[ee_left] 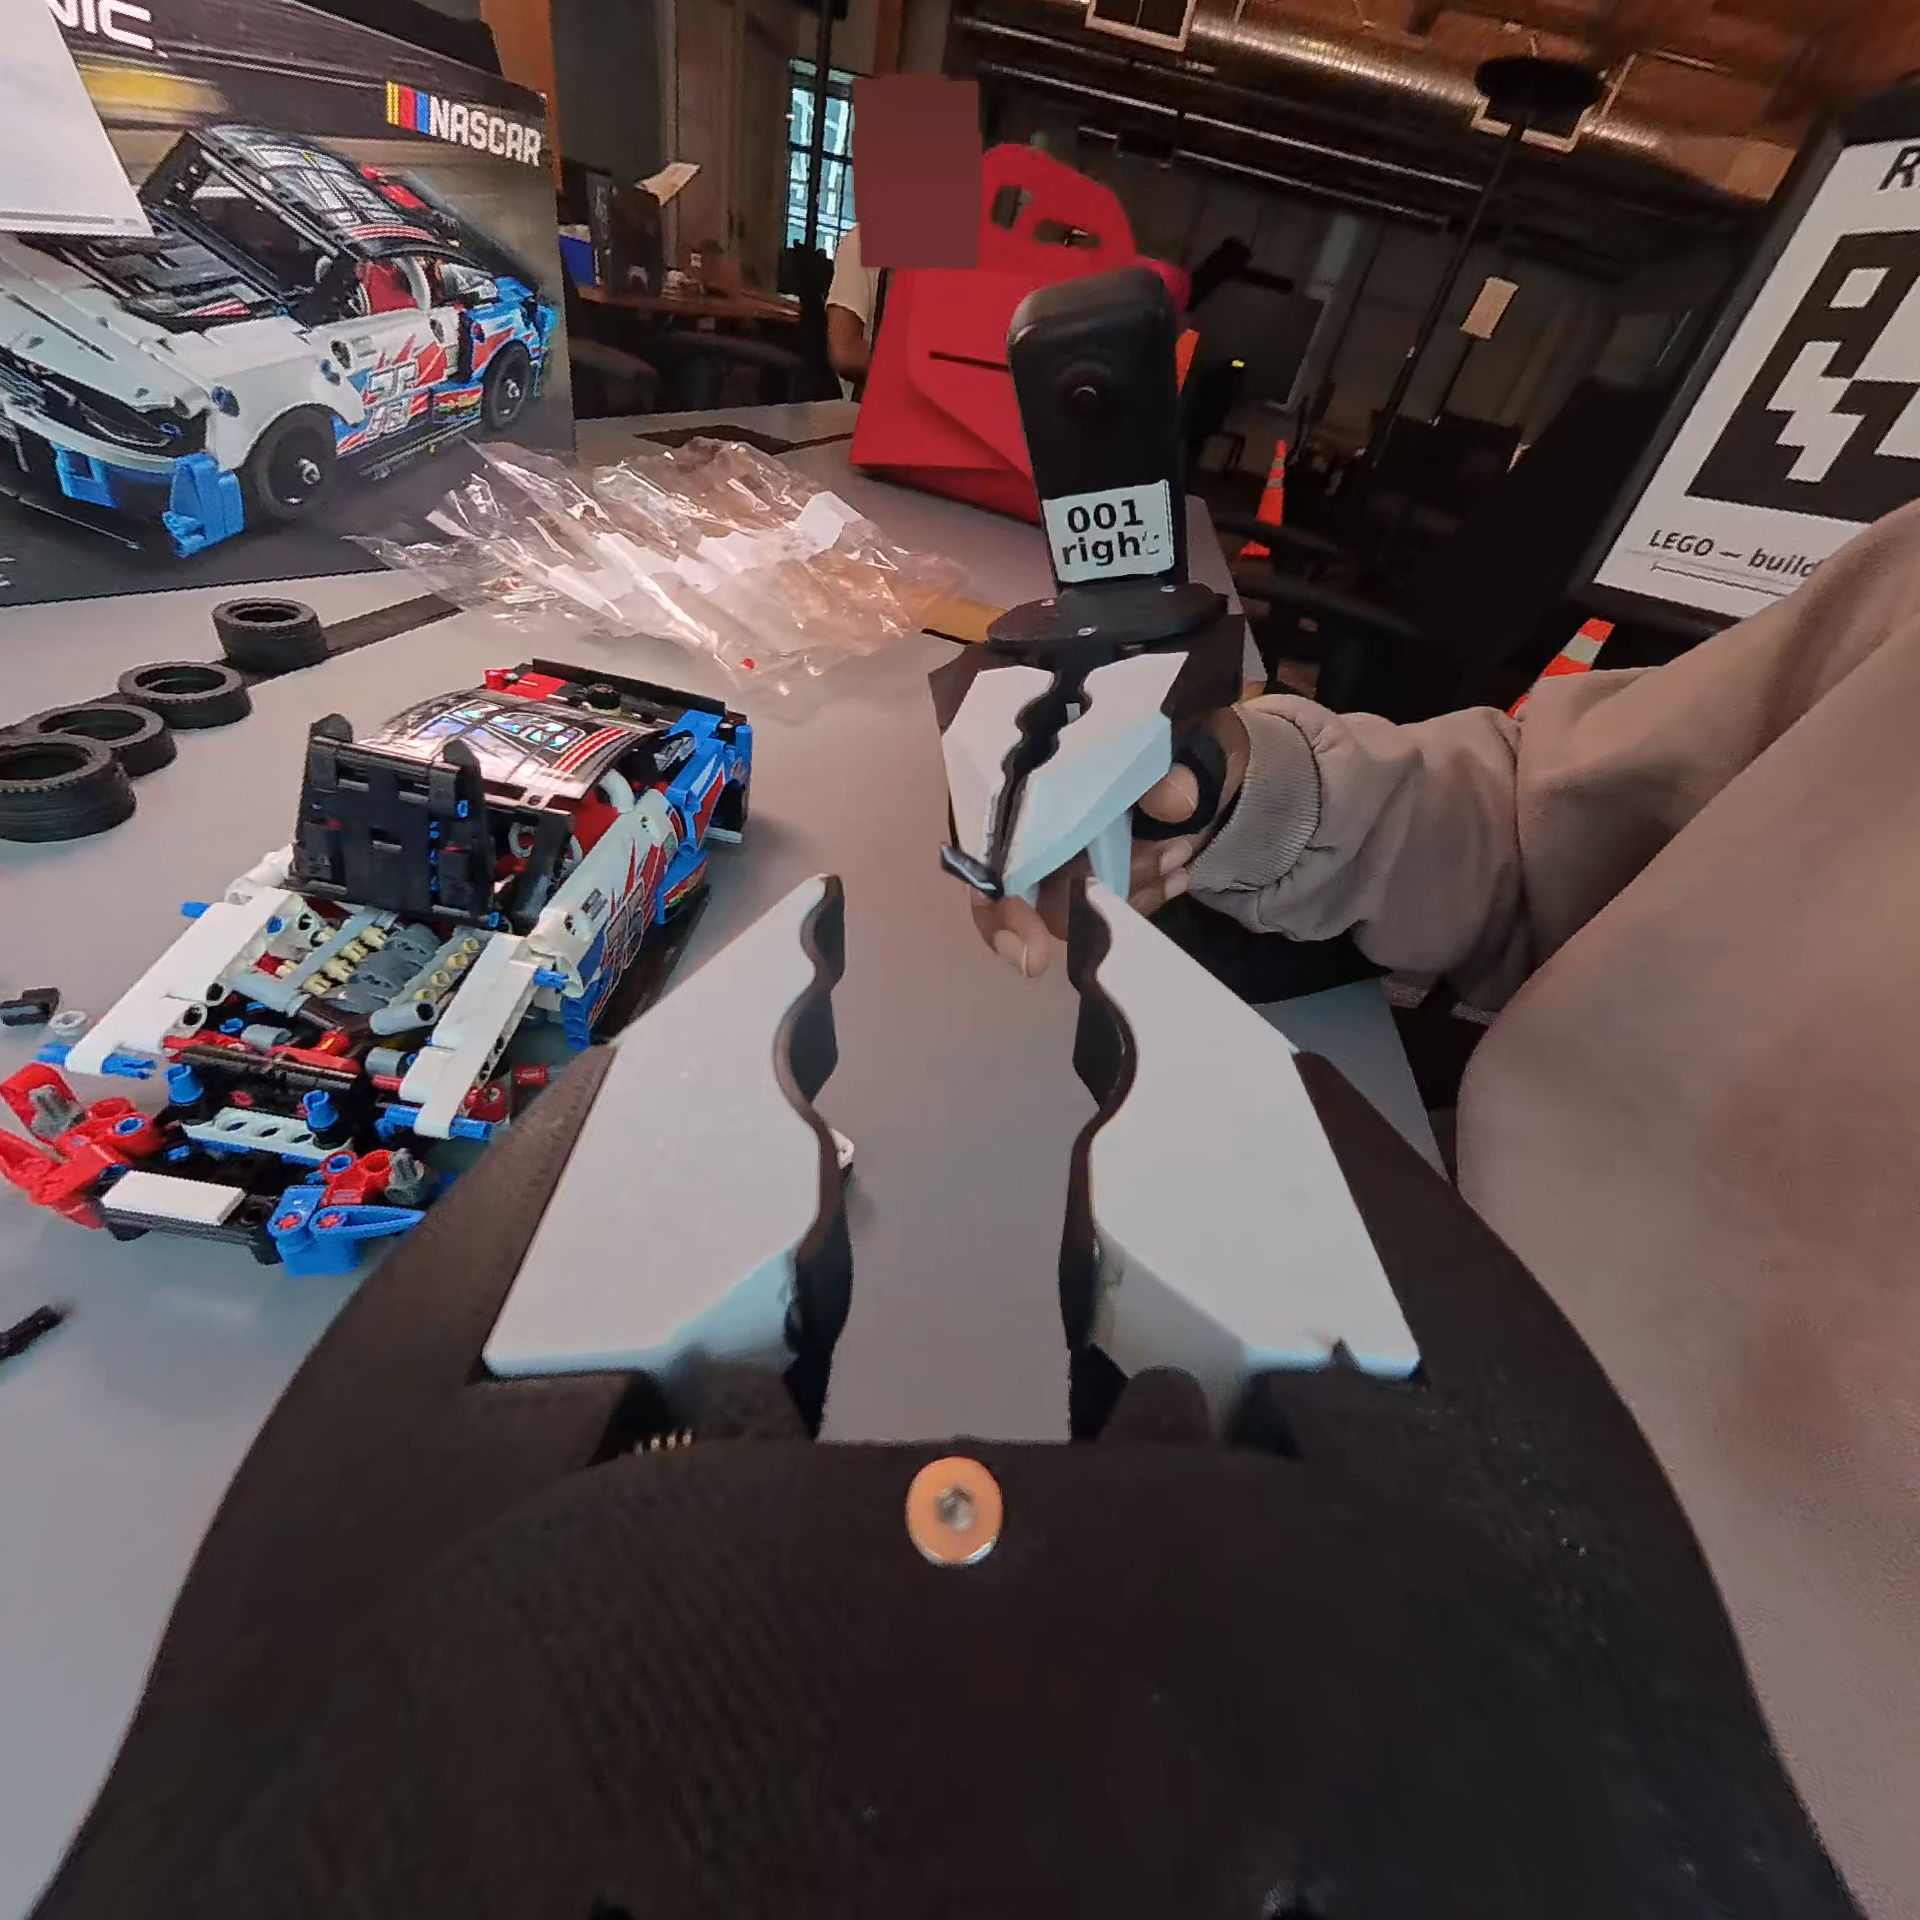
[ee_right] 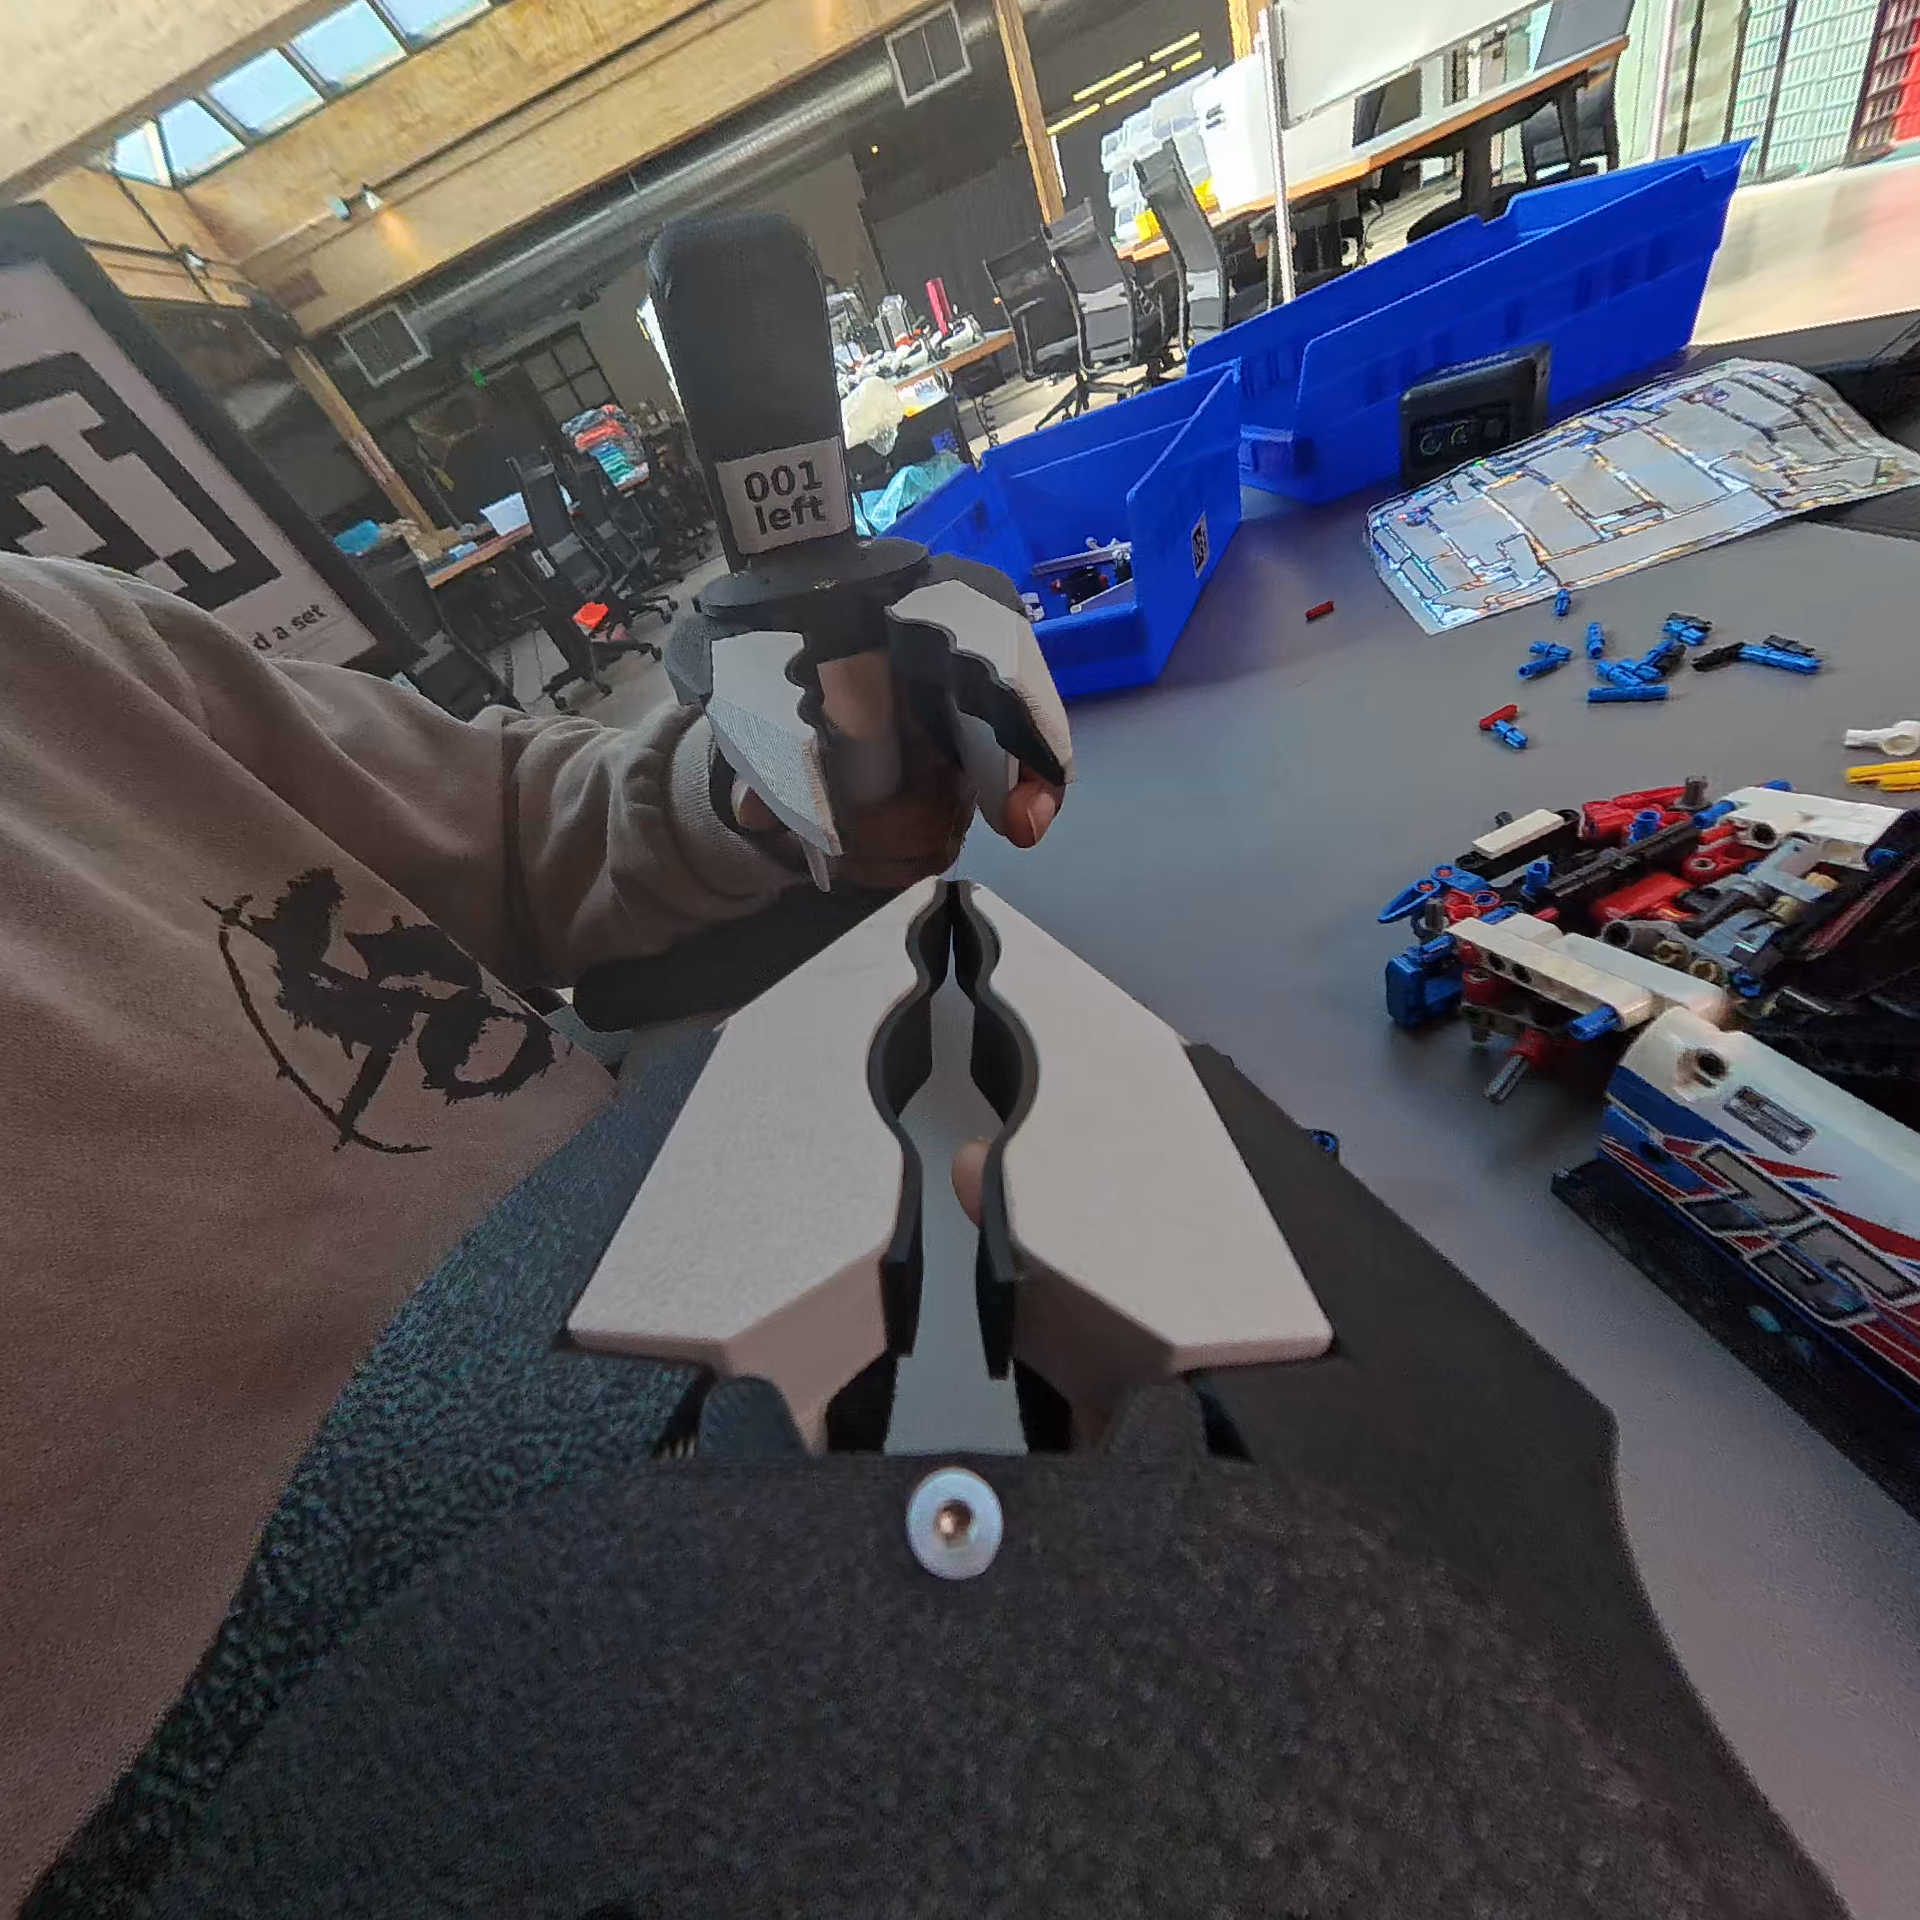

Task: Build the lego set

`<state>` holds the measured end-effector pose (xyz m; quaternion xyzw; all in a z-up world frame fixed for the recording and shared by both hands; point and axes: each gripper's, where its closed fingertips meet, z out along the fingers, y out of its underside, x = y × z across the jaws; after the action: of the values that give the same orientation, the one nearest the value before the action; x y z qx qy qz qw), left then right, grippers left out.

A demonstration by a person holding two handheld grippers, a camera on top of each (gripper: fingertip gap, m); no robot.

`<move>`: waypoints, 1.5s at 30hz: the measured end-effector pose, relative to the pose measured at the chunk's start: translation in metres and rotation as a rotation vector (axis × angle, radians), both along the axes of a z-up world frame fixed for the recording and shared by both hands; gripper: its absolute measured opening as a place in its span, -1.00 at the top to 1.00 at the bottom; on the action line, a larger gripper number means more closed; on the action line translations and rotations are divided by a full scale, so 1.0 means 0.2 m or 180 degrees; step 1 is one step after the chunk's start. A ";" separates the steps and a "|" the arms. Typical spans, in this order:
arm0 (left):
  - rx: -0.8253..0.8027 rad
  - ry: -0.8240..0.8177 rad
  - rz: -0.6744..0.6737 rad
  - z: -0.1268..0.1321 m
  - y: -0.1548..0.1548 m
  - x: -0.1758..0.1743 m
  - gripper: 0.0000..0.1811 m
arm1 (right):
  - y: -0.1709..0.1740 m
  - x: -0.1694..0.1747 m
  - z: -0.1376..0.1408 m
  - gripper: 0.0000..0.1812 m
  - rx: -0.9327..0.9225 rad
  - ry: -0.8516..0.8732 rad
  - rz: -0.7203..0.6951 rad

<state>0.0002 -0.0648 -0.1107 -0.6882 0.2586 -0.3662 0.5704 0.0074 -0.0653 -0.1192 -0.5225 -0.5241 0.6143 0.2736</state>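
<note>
My left gripper (ee_left: 951, 904) stands wide, nothing between its fingers. My right gripper (ee_right: 954, 896) is pinched to a sliver — in the left view a small dark piece (ee_left: 971, 871) sits at its tips, too small to identify. The half-built lego car (ee_left: 436, 935) rests on the grey table (ee_left: 914, 748), left of both — its tail cut off in the right view.

White, blue, red car (ee_left: 416, 956); blue bins (ee_right: 1351, 395)
</note>
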 end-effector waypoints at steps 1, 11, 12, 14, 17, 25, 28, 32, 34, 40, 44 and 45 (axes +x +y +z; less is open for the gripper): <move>-0.0006 -0.0035 -0.0008 0.00 0.00 -0.01 0.54 | 0.01 -0.01 -0.01 1.00 0.0034 -0.0051 0.0014; -0.0265 -0.0429 0.0137 -0.06 0.06 -0.18 0.74 | 0.09 -0.13 -0.05 1.00 0.0183 -0.0601 0.0630; -0.0300 -0.0453 0.0107 -0.07 0.06 -0.18 0.76 | 0.10 -0.13 -0.06 1.00 0.0158 -0.0588 0.0635; -0.0372 -0.0483 0.0070 -0.10 0.06 -0.18 0.77 | 0.10 -0.13 -0.09 1.00 0.0048 -0.0576 0.0652; -0.0461 -0.0523 -0.0001 -0.13 0.06 -0.16 0.78 | 0.10 -0.10 -0.14 1.00 -0.0047 -0.0617 0.0677; -0.0653 -0.0402 -0.0149 -0.20 0.05 -0.14 0.81 | 0.05 -0.09 -0.18 1.00 -0.0156 -0.0718 0.0853; -0.0685 -0.0362 -0.0167 -0.21 0.05 -0.13 0.84 | 0.04 -0.10 -0.19 1.00 -0.0204 -0.0729 0.0867; -0.0725 -0.0390 -0.0078 -0.22 0.06 -0.16 0.95 | 0.05 -0.10 -0.18 1.00 -0.0286 -0.0718 0.0848; -0.0780 -0.0472 -0.0056 -0.22 0.07 -0.17 0.96 | 0.05 -0.10 -0.17 1.00 -0.0372 -0.0718 0.0846; -0.0881 -0.0712 -0.0043 -0.20 0.09 -0.19 0.98 | 0.05 -0.10 -0.14 1.00 -0.0748 -0.0681 0.0918; -0.0898 -0.0774 -0.0144 -0.19 0.07 -0.17 0.95 | 0.04 -0.10 -0.13 1.00 -0.0878 -0.0689 0.0982; -0.0902 -0.0800 -0.0189 -0.18 0.06 -0.16 0.94 | 0.04 -0.10 -0.13 1.00 -0.0906 -0.0687 0.0997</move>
<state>-0.0328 -0.0525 -0.1468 -0.7025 0.1514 -0.4987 0.4845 -0.0129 -0.0582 -0.1447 -0.5308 -0.5331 0.6576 0.0409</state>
